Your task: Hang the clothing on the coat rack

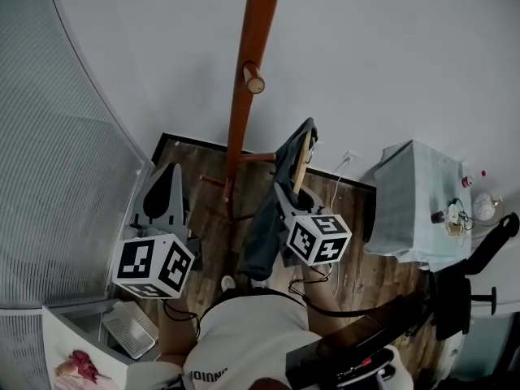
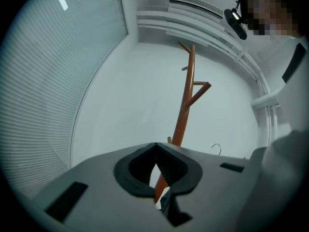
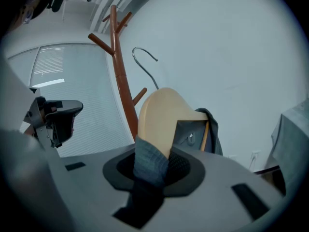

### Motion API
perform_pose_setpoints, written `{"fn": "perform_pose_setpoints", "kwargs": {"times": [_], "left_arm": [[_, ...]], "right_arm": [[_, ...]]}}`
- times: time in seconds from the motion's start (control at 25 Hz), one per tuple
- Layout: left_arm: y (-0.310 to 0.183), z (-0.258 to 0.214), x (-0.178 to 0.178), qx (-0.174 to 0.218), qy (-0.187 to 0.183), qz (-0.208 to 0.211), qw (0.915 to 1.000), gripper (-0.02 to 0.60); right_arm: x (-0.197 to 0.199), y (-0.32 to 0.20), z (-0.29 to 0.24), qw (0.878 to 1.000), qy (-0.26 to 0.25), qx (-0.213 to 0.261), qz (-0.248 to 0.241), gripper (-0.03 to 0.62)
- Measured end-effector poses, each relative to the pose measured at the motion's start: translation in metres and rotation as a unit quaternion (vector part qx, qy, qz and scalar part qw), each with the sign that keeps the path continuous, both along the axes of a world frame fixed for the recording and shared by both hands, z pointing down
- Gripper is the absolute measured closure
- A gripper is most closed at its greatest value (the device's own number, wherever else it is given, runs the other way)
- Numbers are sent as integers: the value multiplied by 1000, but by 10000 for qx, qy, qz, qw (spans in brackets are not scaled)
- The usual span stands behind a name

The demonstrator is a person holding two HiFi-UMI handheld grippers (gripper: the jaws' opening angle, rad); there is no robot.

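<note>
The orange-brown wooden coat rack (image 1: 242, 96) stands by the white wall, with pegs up its pole; it also shows as the coat rack (image 2: 186, 100) and the coat rack (image 3: 120, 81). My right gripper (image 1: 286, 195) is shut on a pale wooden hanger (image 3: 161, 115) with a dark grey garment (image 1: 266, 222) draped over it. The grey cloth lies between the pads, and the hanger's metal hook (image 3: 144, 61) curves up towards the rack. The hanger hangs just right of the pole, apart from it. My left gripper (image 1: 169, 179) is left of the rack, shut and holding nothing, as the left gripper (image 2: 155, 151) also shows.
Window blinds (image 1: 49, 177) fill the left side. A table under a pale cloth (image 1: 410, 201) with small bottles stands at the right, and a black chair (image 1: 459, 299) is nearer. A white wire basket (image 1: 130, 327) lies on the wood floor (image 1: 357, 275). The rack's base (image 1: 215, 181) spreads at floor level.
</note>
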State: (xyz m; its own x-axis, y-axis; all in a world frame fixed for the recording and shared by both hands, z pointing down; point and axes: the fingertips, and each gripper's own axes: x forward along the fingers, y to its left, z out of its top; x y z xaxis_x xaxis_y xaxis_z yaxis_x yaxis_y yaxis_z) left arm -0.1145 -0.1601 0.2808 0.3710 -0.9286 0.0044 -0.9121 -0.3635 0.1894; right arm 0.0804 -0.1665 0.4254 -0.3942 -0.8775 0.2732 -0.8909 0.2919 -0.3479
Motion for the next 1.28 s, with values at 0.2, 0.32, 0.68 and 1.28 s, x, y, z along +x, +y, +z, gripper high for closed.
{"fn": "perform_pose_setpoints", "kwargs": {"times": [0.2,0.32,0.68,1.28], "left_arm": [[-6,2,-8,-32,31,0,10000,569],[-9,4,-13,-50,42,-26,10000,569],[-16,12,-17,-181,31,-21,9998,569],[-19,19,-17,-288,-93,2,9995,569]], "right_arm": [[-3,-7,14,9997,117,-196,55,487],[-5,-10,21,9995,150,-268,63,487],[-10,-14,42,9984,311,-475,32,488],[-19,-17,61,9959,521,-730,-108,502]]}}
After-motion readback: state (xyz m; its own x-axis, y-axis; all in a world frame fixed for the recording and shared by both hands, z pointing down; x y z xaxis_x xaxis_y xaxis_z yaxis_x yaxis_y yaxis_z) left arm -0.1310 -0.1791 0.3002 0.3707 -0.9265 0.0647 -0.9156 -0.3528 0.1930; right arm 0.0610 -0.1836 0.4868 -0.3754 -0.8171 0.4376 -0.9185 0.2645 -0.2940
